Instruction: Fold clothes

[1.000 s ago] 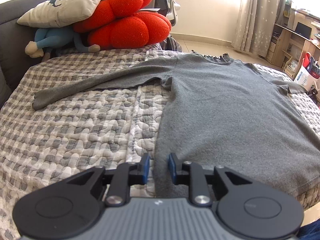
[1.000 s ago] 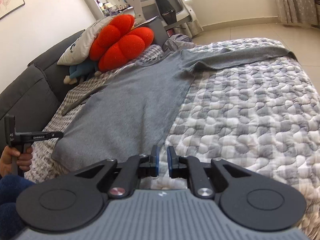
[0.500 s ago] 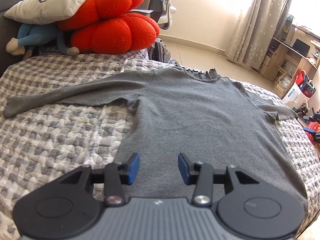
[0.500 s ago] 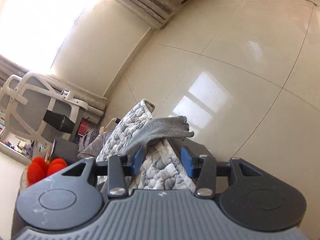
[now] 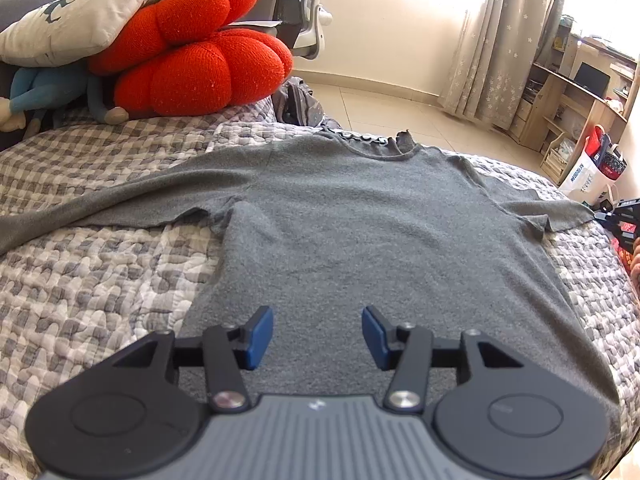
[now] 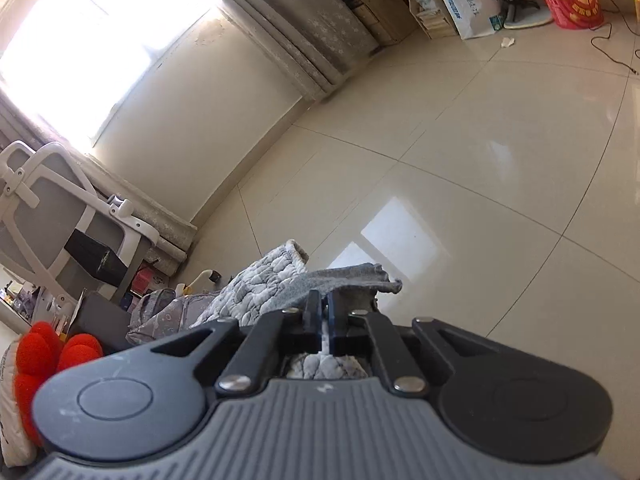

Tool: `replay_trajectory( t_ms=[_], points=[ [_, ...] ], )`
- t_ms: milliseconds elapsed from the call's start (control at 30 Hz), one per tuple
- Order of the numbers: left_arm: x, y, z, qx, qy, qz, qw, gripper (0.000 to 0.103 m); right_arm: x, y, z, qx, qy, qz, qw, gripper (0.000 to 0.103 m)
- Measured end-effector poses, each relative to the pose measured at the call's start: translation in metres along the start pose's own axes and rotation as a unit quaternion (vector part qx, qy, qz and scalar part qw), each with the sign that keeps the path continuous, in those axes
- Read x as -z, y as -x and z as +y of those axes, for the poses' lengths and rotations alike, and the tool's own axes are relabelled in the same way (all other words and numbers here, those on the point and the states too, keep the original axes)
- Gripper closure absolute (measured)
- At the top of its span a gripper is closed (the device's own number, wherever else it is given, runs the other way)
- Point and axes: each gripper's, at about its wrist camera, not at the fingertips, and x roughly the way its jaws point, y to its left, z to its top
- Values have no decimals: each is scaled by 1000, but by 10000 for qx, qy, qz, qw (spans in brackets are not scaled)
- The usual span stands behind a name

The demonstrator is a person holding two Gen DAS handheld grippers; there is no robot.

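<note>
A grey shirt [image 5: 360, 216] lies flat on the bed [image 5: 100, 272], on a checked quilt. Its long axis runs from the hem, which is nearest to the left camera, up to the collar [image 5: 372, 146] at the far edge of the bed, so the neck points away, toward the floor [image 6: 460, 152] and the curtain [image 5: 492, 48]. The two sleeves go out across this axis: the left sleeve [image 5: 120, 200] stretches far to the left over the quilt, and the right sleeve [image 5: 560, 212] reaches the right edge of the bed. The left hand-held gripper [image 5: 317, 338] hangs over the lower part of the shirt body, near the hem; its jaws are opening, about half wide, and the blue pads [image 5: 258, 338] stand apart over the cloth without pressing it. The right hand-held gripper [image 6: 323, 320] is at the right edge of the bed and its jaws are closed tight; the end of the right sleeve lies just beyond the tips, and I cannot tell if the cloth is really caught between them. A red cushion [image 5: 192, 56] and a pale pillow [image 5: 80, 12] are at the far left of the bed, well apart from the shirt body.
</note>
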Motion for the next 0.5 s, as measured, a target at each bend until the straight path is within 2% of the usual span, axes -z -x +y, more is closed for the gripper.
replay_trajectory(
  t_ms=[100, 167, 200, 267, 300, 333, 367, 400, 500],
  points=[
    [2, -3, 3, 16, 76, 71, 9999, 52, 1, 9, -6, -119, 59, -93, 9999, 101],
    [4, -3, 2, 47, 64, 68, 9999, 52, 3, -4, -12, -48, -164, 317, 9994, 99],
    [4, -2, 1, 65, 58, 51, 9999, 52, 4, -10, -15, -20, -290, 513, 9983, 90],
    [3, 0, 0, 88, 52, 18, 9999, 52, 8, -24, -19, -211, -963, 639, 9931, 89],
    [2, 0, -1, 88, 49, 10, 9999, 52, 7, -23, -26, -356, -1207, 600, 9902, 85],
    [2, 0, -1, 82, 39, 13, 10000, 52, 7, -23, -29, -452, -1391, 550, 9877, 79],
    [1, -1, -3, 76, 15, 24, 10000, 52, 6, -24, -31, -486, -1506, 521, 9860, 55],
    [1, -3, -4, 67, -10, 36, 10000, 52, 6, -26, -30, -479, -1547, 522, 9854, 42],
    [-1, -9, -8, 38, -16, 73, 10000, 52, 5, -34, -20, -362, -1318, 515, 9893, 42]
  ],
)
